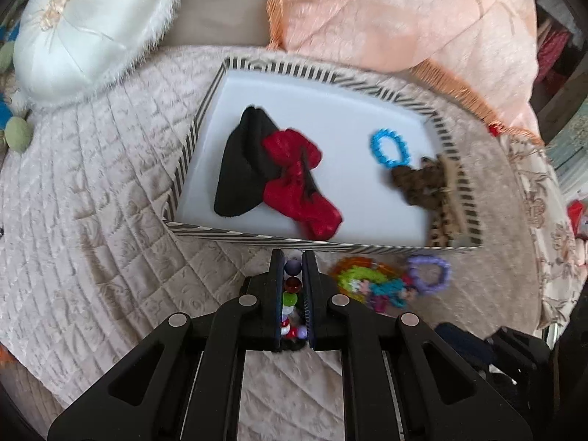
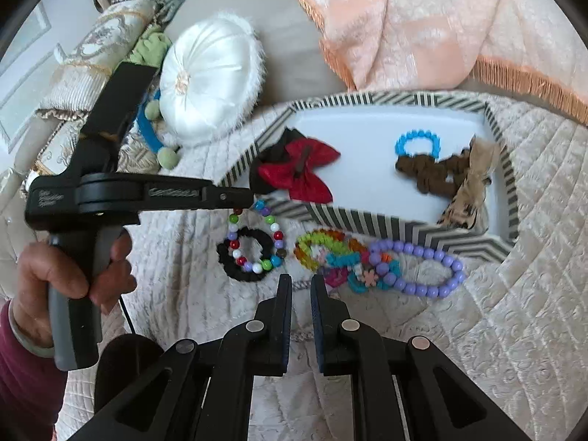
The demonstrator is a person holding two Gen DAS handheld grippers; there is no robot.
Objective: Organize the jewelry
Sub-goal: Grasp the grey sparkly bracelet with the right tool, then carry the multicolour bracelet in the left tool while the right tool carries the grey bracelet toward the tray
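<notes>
A hand (image 2: 70,272) at the far left grips the handle of the left gripper (image 1: 293,257), whose jaws pinch a multicolored bead bracelet (image 2: 257,240) hanging above a black scrunchie (image 2: 245,257) on the quilted bedspread (image 2: 496,312). Right of it lies a tangle of bright bands (image 2: 330,253) touching a lilac bead bracelet (image 2: 422,268), just before the striped tray (image 2: 367,220). The right gripper (image 2: 301,281) hovers nearly closed, empty.

The beaded bracelet (image 1: 292,294) is mostly hidden between the left gripper's fingers (image 1: 275,294), its far end blurred
</notes>
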